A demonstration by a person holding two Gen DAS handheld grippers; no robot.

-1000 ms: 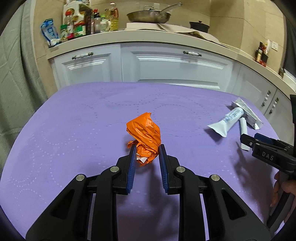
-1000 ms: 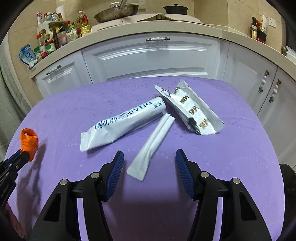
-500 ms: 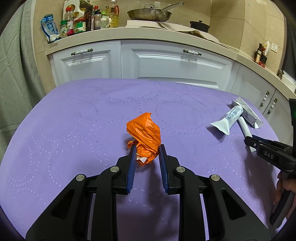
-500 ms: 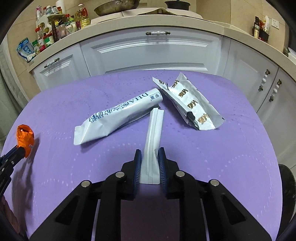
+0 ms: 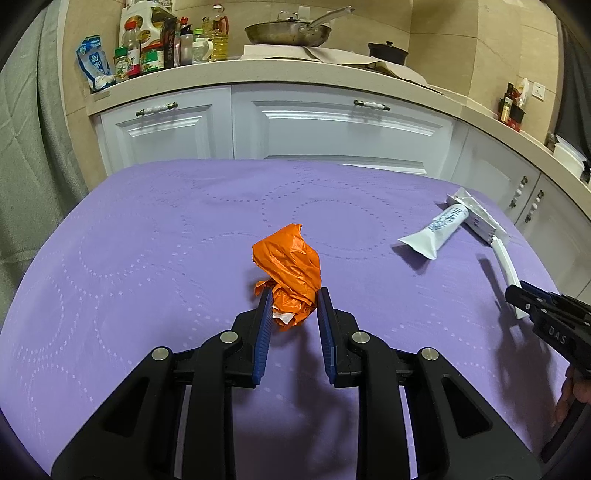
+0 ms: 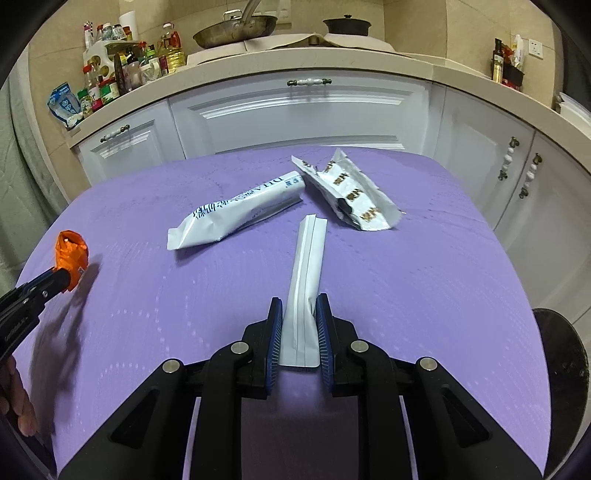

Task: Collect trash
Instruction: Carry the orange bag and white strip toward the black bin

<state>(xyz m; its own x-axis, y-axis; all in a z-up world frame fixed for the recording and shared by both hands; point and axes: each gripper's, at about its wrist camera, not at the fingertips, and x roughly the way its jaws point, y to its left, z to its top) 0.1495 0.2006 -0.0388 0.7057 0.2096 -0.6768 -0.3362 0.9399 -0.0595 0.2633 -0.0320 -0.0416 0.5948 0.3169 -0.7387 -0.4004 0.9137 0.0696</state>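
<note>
My left gripper (image 5: 293, 304) is shut on a crumpled orange wrapper (image 5: 288, 264), held just above the purple tablecloth (image 5: 147, 258); the same wrapper (image 6: 70, 254) shows at the left edge of the right wrist view. The right gripper (image 6: 298, 314) is shut on the near end of a narrow white sachet (image 6: 308, 254), which sticks out forward over the cloth. In the left wrist view that sachet (image 5: 506, 264) and the right gripper (image 5: 524, 295) sit at the far right. A white tube-shaped packet (image 6: 240, 214) and a silver snack wrapper (image 6: 351, 192) lie beyond the sachet.
White kitchen cabinets (image 5: 332, 125) and a counter with bottles (image 5: 155, 48) and a pan (image 5: 288, 31) stand behind the table. A grey cloth (image 5: 26, 147) hangs at the left. A dark round object (image 6: 561, 354) sits past the table's right edge. A hand (image 6: 18, 410) holds the left gripper.
The right gripper's jaws closed on the white sachet, then drew it back toward me, away from the tube packet. The left gripper kept its grip on the orange wrapper and barely moved.
</note>
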